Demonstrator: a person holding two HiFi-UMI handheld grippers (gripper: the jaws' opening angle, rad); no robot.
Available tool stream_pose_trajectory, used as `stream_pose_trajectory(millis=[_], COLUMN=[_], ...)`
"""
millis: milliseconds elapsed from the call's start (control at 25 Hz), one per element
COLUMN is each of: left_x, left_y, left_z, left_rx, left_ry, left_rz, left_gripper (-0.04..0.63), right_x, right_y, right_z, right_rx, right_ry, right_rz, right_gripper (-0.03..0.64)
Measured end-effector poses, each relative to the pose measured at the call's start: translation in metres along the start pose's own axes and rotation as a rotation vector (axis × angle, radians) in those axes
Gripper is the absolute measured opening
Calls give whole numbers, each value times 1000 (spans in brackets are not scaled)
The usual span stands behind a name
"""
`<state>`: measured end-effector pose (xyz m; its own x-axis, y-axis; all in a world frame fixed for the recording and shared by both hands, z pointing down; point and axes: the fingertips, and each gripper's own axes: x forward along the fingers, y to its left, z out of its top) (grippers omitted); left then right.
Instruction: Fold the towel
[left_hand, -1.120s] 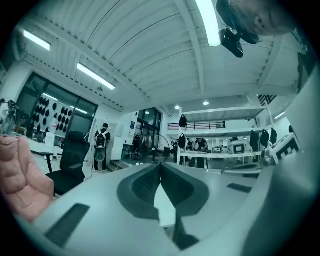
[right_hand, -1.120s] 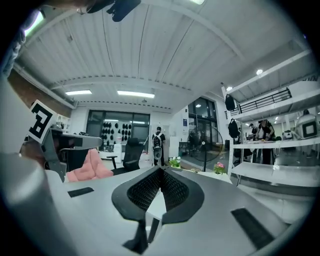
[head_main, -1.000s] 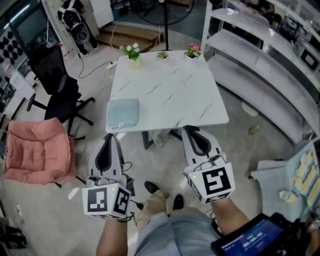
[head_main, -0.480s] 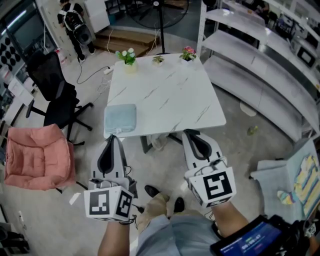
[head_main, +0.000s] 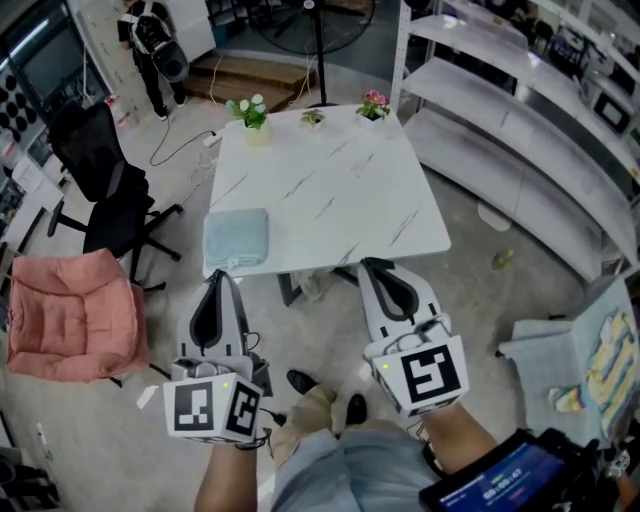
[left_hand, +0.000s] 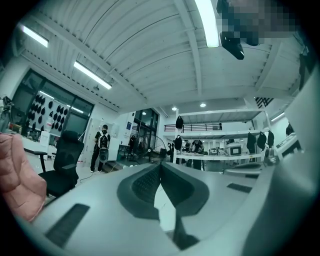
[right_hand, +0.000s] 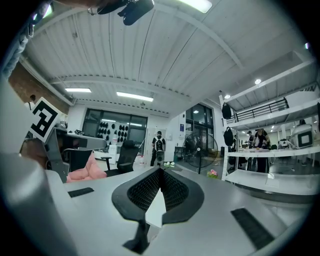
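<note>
Towel: light blue, folded to a small pad, lies flat on near-left corner of table, apart from both grippers.

1. Nearest: person's shoes on floor, between and below the grippers.
2. L gripper: held level, short of table edge, just below towel in head view. Jaws clenched, tips meeting, nothing btwn them.
3. R gripper: level, tips at table's near edge in head view, right of centre. Jaws pressed together, empty.
4. Left of table: pink cushioned seat, then black office chair.
5. Table far edge: three small potted plants.
6. Beyond: fan stand; standing person, far left.
</note>
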<state>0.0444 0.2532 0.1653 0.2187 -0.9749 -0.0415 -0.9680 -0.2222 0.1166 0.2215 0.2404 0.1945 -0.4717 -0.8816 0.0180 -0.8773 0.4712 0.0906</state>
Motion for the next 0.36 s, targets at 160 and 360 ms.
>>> stream_pose_trajectory(millis=[160, 360], left_x=[4, 7], left_y=[-1, -4], left_z=[-3, -2], left_rx=[0, 4], left_ry=[4, 4], left_rz=[-1, -5], left_gripper=[8, 8], right_x=[2, 4], right_y=[-1, -3], right_z=[-2, -2], right_rx=[-6, -8], right_ry=[1, 1], right_rz=[4, 4], right_gripper=[17, 17])
